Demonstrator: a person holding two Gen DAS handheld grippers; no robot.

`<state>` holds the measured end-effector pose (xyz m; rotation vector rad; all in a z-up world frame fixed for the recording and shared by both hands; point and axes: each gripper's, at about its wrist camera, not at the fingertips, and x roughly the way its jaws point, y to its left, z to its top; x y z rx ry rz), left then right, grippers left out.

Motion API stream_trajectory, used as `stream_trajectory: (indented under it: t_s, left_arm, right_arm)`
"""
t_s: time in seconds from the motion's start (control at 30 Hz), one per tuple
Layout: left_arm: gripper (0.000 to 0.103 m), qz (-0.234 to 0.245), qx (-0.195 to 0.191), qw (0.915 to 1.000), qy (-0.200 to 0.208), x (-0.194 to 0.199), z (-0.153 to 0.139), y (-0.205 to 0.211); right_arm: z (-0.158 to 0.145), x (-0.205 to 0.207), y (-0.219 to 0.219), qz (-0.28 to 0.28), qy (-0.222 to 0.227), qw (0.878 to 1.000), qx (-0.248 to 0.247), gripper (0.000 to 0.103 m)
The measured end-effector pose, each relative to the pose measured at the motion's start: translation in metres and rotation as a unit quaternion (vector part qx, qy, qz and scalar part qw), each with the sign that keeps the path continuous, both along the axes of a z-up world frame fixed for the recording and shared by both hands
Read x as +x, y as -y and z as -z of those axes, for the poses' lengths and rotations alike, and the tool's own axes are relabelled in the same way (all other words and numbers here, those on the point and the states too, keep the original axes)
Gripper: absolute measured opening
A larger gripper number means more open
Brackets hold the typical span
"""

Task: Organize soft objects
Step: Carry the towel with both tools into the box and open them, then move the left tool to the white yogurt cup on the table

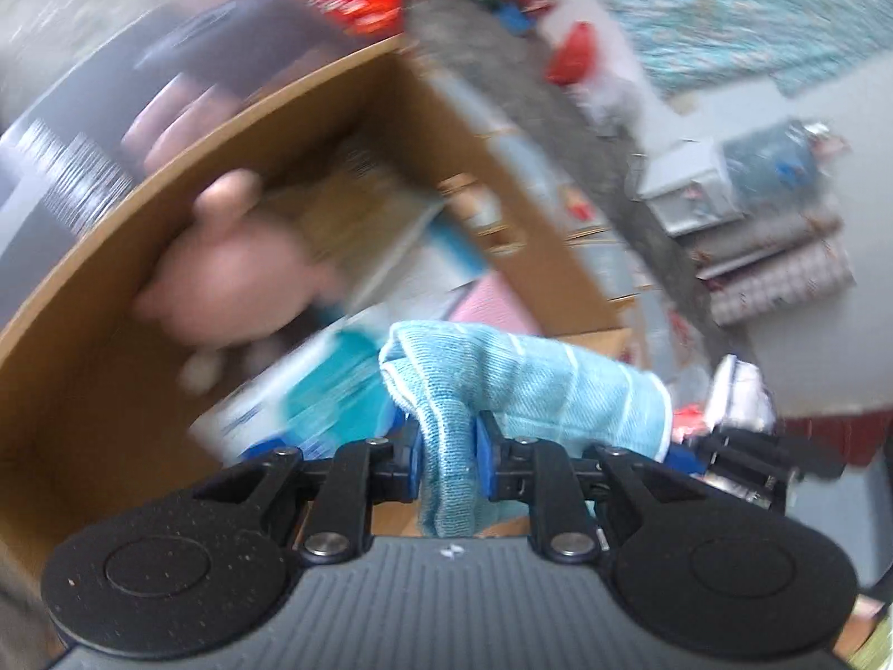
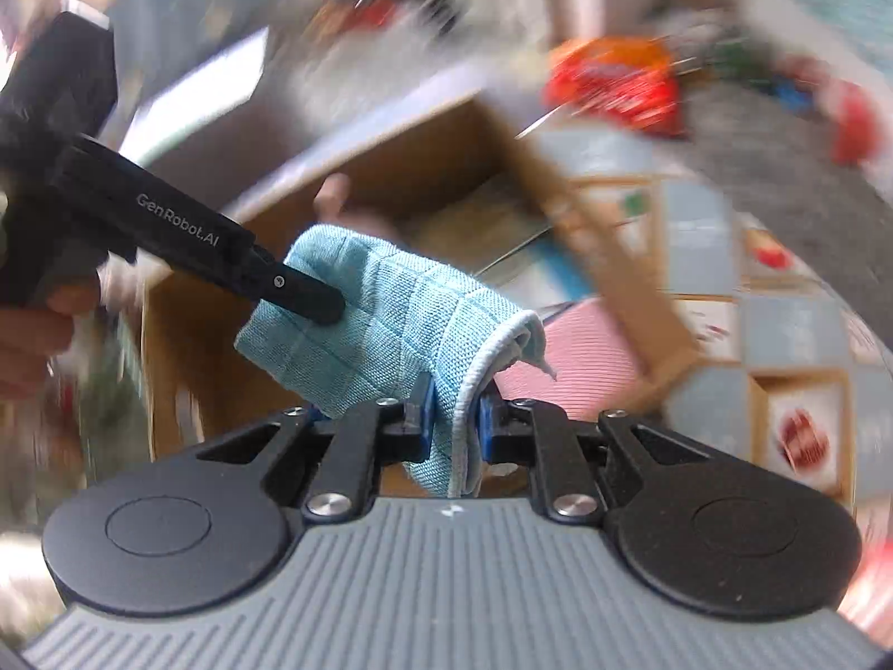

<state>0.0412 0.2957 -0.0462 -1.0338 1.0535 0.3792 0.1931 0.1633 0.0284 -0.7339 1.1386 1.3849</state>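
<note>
Cloth (image 1: pixel 519 385) is folded, light blue, pinched at both ends: left gripper (image 1: pixel 446 452) clamps one end, right gripper (image 2: pixel 455 419) the other, jaws narrow on fabric in both views. Probably a two-point hold so the fold doesn't drop open in transit. It hangs over the open cardboard box (image 1: pixel 111 301), which already holds a pink plush toy (image 1: pixel 234 273) and a pink cloth (image 2: pixel 569 357), so the box looks like the drop target. Both grippers tilt steeply down toward the box. Background heavily blurred.
</note>
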Motion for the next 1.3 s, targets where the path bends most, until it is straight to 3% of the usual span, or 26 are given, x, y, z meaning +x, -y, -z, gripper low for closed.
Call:
stream_trajectory:
  t_s: [0.13,0.33,0.47,0.63,0.7,0.87,1.03,1.17,1.3]
  left_arm:
    - [0.018,-0.02,-0.034,0.9988,-0.028,-0.021,0.032,0.002]
    - [0.018,-0.015,-0.085,0.9939,-0.069,-0.025,0.084,0.017]
    - [0.021,0.003,-0.087,0.9936,-0.073,-0.021,0.097,0.024]
    - [0.032,0.03,-0.08,0.9924,-0.088,-0.015,0.105,0.035]
    - [0.042,0.039,-0.08,0.9924,-0.086,-0.016,0.102,0.036]
    - [0.05,0.042,-0.077,0.9933,-0.075,-0.021,0.089,0.034]
    - [0.066,0.063,-0.042,0.9956,-0.055,-0.021,0.066,0.035]
    - [0.078,0.1,0.008,0.9942,-0.037,-0.017,0.043,0.043]
    - [0.088,0.159,0.067,0.9848,-0.021,-0.011,0.023,0.059]
  right_arm:
    - [0.025,-0.021,-0.043,-0.122,0.023,0.989,-0.083,0.014]
    - [0.069,-0.039,-0.079,-0.235,0.035,0.952,-0.191,0.015]
    - [0.087,-0.046,-0.09,-0.241,0.064,0.939,-0.235,0.025]
    - [0.078,-0.04,-0.093,-0.229,0.102,0.942,-0.225,0.038]
    - [0.068,-0.031,-0.09,-0.209,0.105,0.948,-0.214,0.048]
    - [0.036,0.001,-0.072,-0.12,0.082,0.975,-0.168,0.049]
    - [-0.008,0.013,-0.028,0.008,0.046,0.997,-0.065,0.053]
    - [-0.04,0.011,0.033,0.128,0.033,0.991,0.013,0.063]
    - [-0.061,-0.001,0.113,0.257,0.038,0.963,0.064,0.069]
